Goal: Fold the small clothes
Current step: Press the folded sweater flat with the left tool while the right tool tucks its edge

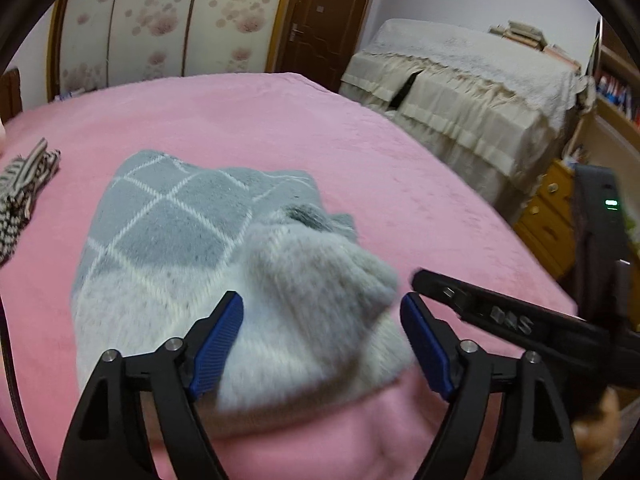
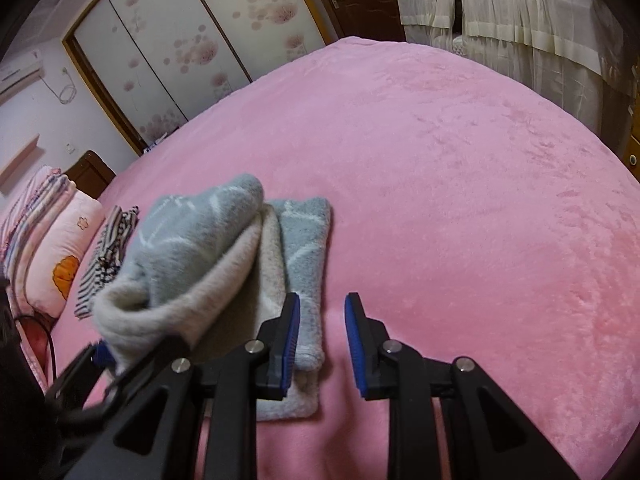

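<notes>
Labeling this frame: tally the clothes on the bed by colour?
Grey fleece garment with white diamond lines: 1
Black-and-white striped garment: 1
Total: 2, both on the pink blanket.

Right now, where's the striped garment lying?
The striped garment lies crumpled on the pink blanket, left of the grey fleece garment and beside the pillow in the right wrist view.

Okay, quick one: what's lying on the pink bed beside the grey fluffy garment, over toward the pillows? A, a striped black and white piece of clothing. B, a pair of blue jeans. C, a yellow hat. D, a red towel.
A: a black and white striped garment lies crumpled on the pink bed, just beside the grey fluffy garment.
</notes>
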The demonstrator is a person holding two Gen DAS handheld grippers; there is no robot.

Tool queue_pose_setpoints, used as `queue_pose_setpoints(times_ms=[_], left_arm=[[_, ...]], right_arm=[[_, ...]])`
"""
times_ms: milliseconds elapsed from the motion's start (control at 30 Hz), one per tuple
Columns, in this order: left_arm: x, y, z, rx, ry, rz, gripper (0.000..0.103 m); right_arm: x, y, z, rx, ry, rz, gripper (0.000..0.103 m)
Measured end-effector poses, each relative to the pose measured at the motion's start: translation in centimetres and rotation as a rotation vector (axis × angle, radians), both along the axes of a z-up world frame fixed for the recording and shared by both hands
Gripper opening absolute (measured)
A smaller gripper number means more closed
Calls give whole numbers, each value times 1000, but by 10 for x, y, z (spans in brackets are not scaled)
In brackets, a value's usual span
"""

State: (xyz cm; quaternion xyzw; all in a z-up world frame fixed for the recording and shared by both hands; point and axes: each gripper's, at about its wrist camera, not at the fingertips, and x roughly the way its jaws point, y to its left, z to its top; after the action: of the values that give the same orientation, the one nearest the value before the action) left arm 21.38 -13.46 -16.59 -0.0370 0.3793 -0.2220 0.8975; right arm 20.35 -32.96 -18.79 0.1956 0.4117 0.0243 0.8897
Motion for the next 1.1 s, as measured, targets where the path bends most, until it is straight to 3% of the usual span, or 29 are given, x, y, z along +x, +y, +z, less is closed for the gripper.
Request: queue_pose_setpoints(times_ms=[167, 267, 433, 733, 900, 1033, 1067, 1100], left_arm=[[-27, 36, 19, -109, 44, 26, 85], [-34, 56, 26, -125, 35, 101, 85], [-33, 105, 24, -135, 32, 264, 85], [-20, 144, -5, -112, 98, 376, 85], [-17, 145, -8, -108, 97, 368, 85], [-9, 135, -8, -73, 83, 336, 85], [-7, 132, -7, -64, 78, 331, 85], [-6, 129, -7, -55, 73, 327, 85]], right_arm=[[-7, 4, 17, 74, -32, 13, 37], [-13, 10, 26, 154, -45, 49, 47], [-16, 31, 35, 245, -61, 122, 73], [22, 61, 7, 302, 90, 152, 74], [47, 56, -4, 371, 146, 147, 74], [62, 54, -3, 340, 165, 153, 73], [64, 55, -1, 309, 166, 158, 72], [64, 59, 2, 268, 154, 176, 57]])
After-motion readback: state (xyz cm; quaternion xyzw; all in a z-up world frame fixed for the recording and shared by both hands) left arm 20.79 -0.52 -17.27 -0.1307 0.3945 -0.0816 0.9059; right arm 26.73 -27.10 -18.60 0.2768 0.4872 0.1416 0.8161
